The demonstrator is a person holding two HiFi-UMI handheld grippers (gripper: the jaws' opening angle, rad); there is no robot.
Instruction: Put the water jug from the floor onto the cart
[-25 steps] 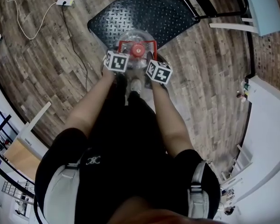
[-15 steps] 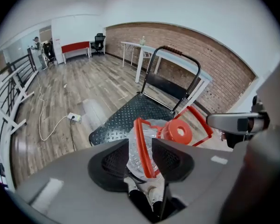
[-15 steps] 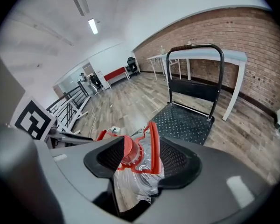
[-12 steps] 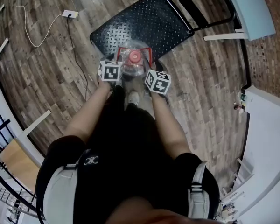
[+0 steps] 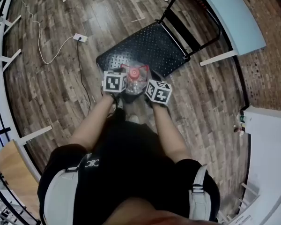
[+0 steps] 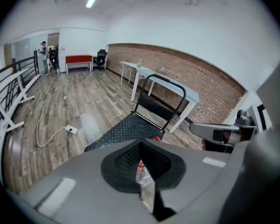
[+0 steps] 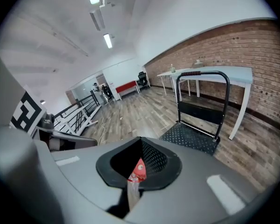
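- Water jug point(image 5: 135, 77), clear with a red cap, sits between the left gripper point(image 5: 116, 84) and the right gripper point(image 5: 157, 93) in the head view. It is over the near edge of the cart point(image 5: 152, 46); I cannot tell whether it touches the deck.
- Left gripper view: the jaws are pinched on a strip of the jug's clear and red plastic, with the cart beyond on the wooden floor point(image 6: 60, 106).
- Right gripper view: these jaws likewise clamp a red and clear part of the jug.

Cart point(image 5: 145, 48) and power strip point(image 5: 80, 38) on wood floor point(image 5: 51, 93)
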